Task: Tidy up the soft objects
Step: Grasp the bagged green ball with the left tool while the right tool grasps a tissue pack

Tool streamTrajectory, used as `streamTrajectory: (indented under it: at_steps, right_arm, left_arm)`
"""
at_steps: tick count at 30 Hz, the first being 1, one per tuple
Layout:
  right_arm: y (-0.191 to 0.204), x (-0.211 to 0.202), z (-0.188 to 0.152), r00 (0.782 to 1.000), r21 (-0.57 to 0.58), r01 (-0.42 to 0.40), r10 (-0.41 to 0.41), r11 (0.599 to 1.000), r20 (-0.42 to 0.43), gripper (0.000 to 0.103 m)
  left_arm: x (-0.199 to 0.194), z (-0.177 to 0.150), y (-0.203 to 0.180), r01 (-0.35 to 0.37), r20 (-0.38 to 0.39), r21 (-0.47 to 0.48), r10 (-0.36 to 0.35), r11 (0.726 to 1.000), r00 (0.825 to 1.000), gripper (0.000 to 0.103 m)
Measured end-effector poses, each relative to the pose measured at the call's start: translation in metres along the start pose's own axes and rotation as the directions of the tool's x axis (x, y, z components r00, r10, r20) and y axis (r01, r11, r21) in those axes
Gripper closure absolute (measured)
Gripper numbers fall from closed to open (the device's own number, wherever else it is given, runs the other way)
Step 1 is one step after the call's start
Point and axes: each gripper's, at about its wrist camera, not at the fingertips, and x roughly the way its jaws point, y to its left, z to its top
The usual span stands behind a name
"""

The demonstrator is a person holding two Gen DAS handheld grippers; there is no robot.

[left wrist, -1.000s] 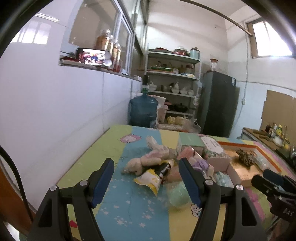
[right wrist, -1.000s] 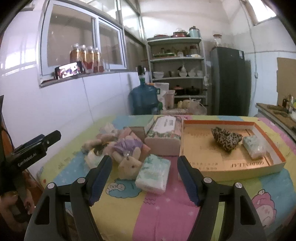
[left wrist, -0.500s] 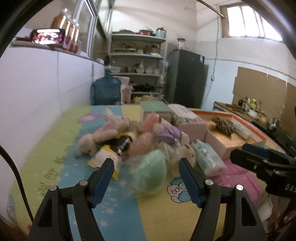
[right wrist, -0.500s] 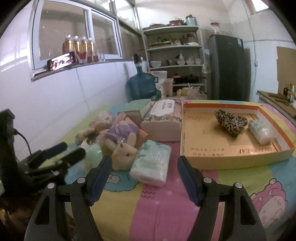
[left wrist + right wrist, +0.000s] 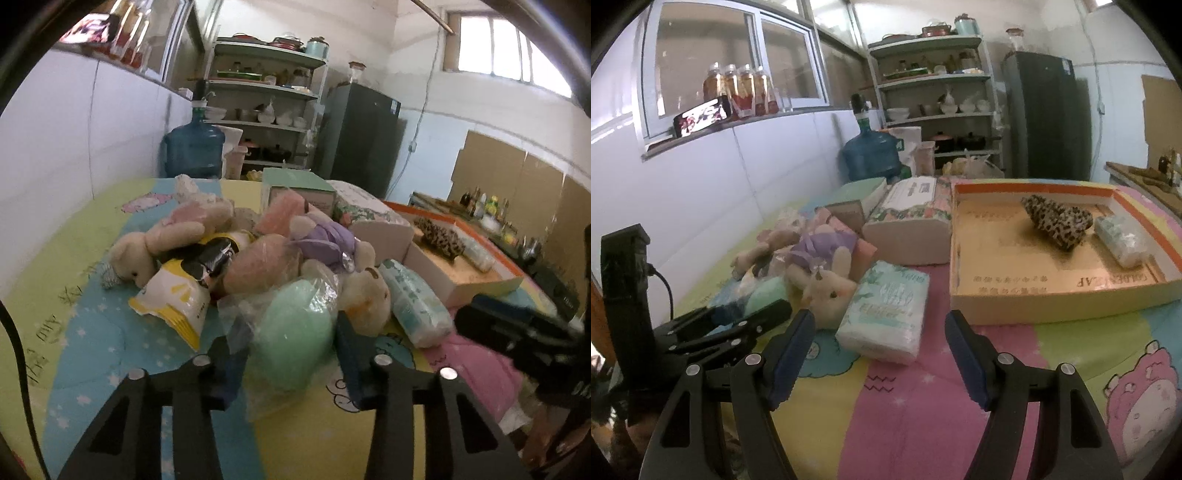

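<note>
A pile of soft things lies on the colourful cloth: a green soft lump in a clear bag (image 5: 295, 332), a rabbit plush in a purple dress (image 5: 827, 284), a beige plush (image 5: 136, 254), a yellow snack bag (image 5: 173, 299) and a tissue pack (image 5: 886, 314). My left gripper (image 5: 282, 332) straddles the green bagged lump. Its jaws are closing and the pads touch the bag on both sides. My right gripper (image 5: 880, 315) stands open just in front of the tissue pack, with nothing between its fingers. From the right wrist, the left gripper (image 5: 750, 317) shows at the left.
A cardboard tray (image 5: 997, 306) on the right holds a leopard-print item (image 5: 1056, 221) and a small tissue pack (image 5: 1119, 240). A large tissue box (image 5: 912, 221) and a green box (image 5: 857, 192) stand behind the pile. Beyond the table are a water jug (image 5: 870, 155), shelves and a fridge.
My left gripper sank and moved in on the green bagged lump, and its jaws narrowed around it. The right gripper dropped a little toward the tissue pack and stayed open.
</note>
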Motion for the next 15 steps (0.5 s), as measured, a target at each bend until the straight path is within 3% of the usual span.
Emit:
streamTrajectory:
  at_steps: [15]
  right_arm:
    - [-0.010, 0.038, -0.002, 0.994, 0.138, -0.006, 0.022, 0.990, -0.111, 0.029]
  left_arm:
    - [-0.047, -0.002, 0.003, 0.038, 0.129, -0.023, -0.034, 0.999, 0.991, 0.061]
